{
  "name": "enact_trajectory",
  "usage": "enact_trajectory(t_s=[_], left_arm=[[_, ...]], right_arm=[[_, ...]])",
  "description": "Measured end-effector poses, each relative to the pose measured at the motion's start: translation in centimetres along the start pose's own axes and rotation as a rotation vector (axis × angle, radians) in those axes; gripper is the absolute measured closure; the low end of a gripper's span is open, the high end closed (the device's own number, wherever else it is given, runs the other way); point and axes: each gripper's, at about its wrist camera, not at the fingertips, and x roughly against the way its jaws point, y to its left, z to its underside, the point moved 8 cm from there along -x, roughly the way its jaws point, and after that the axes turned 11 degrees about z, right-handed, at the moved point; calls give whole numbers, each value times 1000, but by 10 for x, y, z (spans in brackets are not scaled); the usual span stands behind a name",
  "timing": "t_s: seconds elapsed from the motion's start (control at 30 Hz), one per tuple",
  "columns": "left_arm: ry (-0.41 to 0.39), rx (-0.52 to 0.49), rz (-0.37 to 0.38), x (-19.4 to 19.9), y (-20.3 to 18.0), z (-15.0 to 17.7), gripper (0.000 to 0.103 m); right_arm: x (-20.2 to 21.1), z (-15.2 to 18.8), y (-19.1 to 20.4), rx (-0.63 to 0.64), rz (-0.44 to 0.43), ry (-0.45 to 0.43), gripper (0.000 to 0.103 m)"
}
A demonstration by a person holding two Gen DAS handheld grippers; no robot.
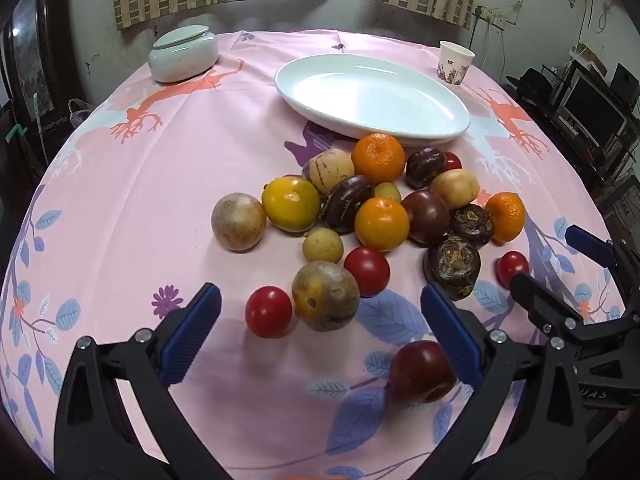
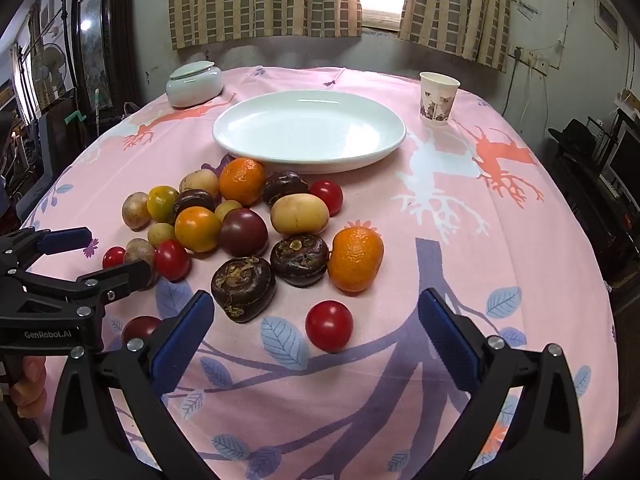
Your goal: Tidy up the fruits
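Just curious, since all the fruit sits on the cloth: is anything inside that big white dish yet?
Nothing shows inside the white dish: its whole bowl is bare and glossy in both views. The fruit pile lies in front of it. Whatever is under the dish is covered.

— Where do the fruits sit?
— A loose heap of round orange, red, yellow-brown and dark purple fruits [image 2: 240, 236] lies just before the empty oval white plate [image 2: 310, 130].
— Any strays?
— One small red tomato [image 2: 329, 325] lies apart, farther from the plate.
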Motion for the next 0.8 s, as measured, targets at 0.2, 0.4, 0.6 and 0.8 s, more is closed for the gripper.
enact_trajectory(t_s=[0.2,0.4,0.6,0.8], left_arm=[[7,-6,-3,-2,2,0,2],[-5,-9,-1,-7,-1,2,2],[5,-9,0,-6,-1,1,2],[2,-6,0,-7,0,2,2]], right_arm=[[0,0,0,0,0,1,1],[-3,1,1,0,0,6,1],[-3,1,0,-2,-1,8,1],[-3,1,1,-2,-2,10,1]])
